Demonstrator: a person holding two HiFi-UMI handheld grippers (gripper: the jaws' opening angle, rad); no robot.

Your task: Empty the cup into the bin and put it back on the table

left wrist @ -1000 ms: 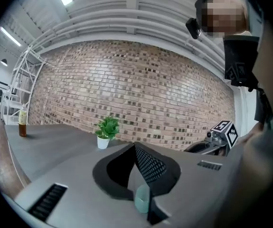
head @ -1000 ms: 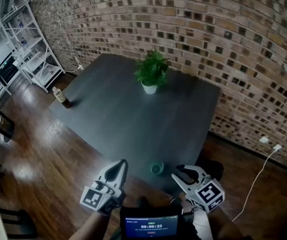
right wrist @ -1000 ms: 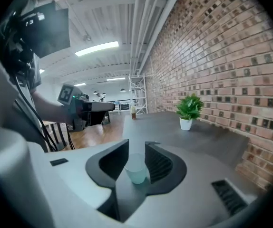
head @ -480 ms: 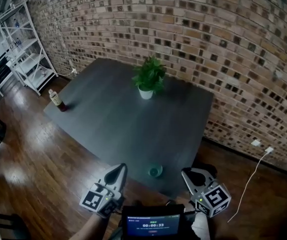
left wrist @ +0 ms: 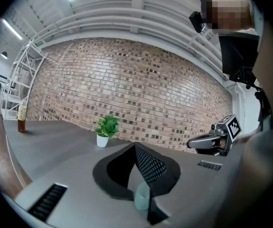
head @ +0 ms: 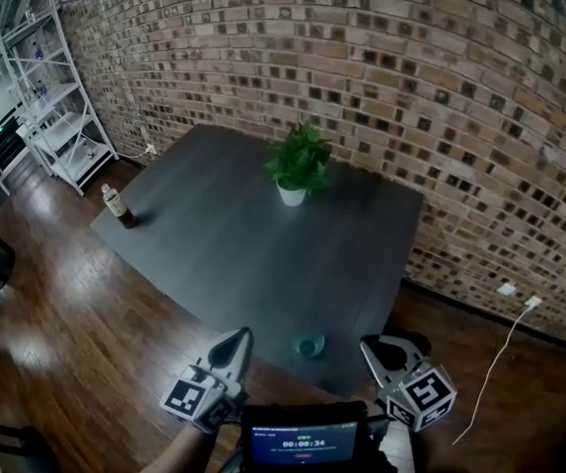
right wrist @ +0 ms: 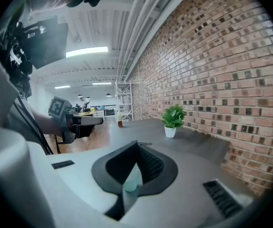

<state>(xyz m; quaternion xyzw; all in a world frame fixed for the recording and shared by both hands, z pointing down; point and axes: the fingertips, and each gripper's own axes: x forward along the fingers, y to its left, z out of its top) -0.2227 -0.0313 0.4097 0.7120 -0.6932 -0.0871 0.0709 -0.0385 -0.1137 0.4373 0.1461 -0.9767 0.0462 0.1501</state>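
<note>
Left fingers [left wrist: 150,164] pressed shut, nothing btwn them; right fingers [right wrist: 151,163] same, empty. Small teal cup [head: 310,345] sits on the counter [head: 253,235] by its near edge, ahead of both, touching neither. Prob. light, stiff, bit slick. I'd open wide, then pinch across the side wall. Stands upright, mouth up, axis vertical, though squat.

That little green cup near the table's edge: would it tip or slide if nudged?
The cup looks small and squat, so it would probably slide rather than tip. It likely weighs little. It stands close to the table's near edge, so a careless push might knock it off.
</note>
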